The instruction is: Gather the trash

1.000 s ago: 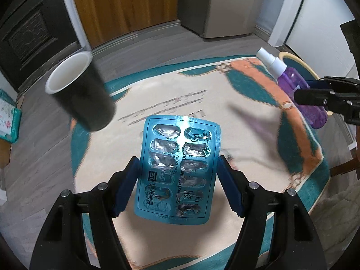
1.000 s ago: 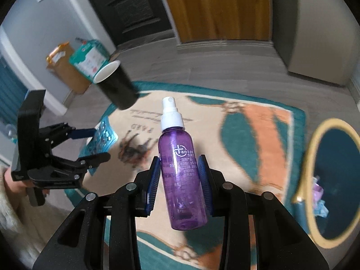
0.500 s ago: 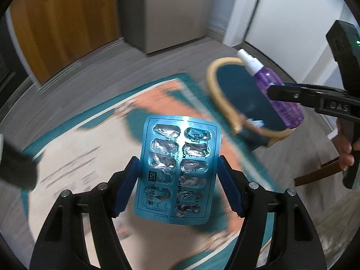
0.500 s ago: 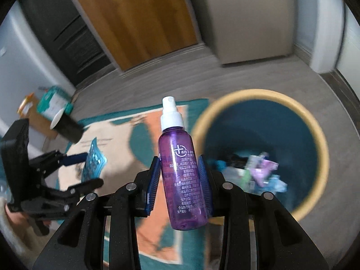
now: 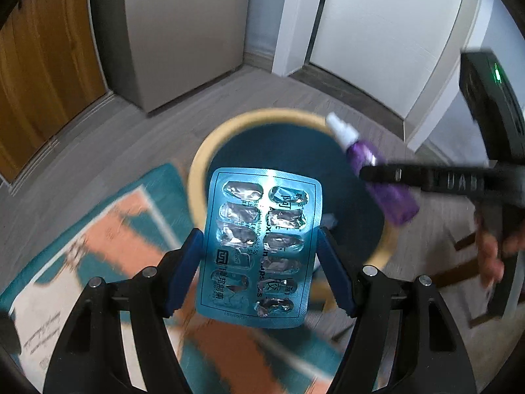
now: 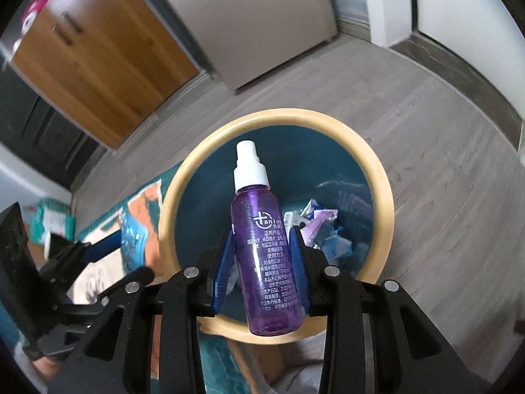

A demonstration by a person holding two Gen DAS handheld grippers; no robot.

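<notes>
My left gripper (image 5: 259,246) is shut on a blue blister pack (image 5: 261,246) with emptied foil pockets, held flat between the blue pads. My right gripper (image 6: 262,246) is shut on a purple spray bottle (image 6: 262,256) with a white nozzle, held upright above the bin. The round bin (image 6: 380,177) has a cream rim and a teal inside, with several scraps of trash at its bottom. In the left wrist view the bin (image 5: 197,177) lies just beyond the pack, and the bottle (image 5: 380,180) hangs over its right rim in the right gripper (image 5: 370,174).
A teal, orange and cream rug (image 5: 108,239) borders the bin on the left. A wooden door (image 6: 98,65) and a grey cabinet (image 6: 249,16) stand behind on grey plank floor. A teal packet (image 6: 52,220) lies by the wall. A hand (image 5: 492,256) grips the right tool.
Both grippers have swung from over the rug to the bin, each keeping its object. The black cup has left both views. The bottle now hangs over the bin's opening.
</notes>
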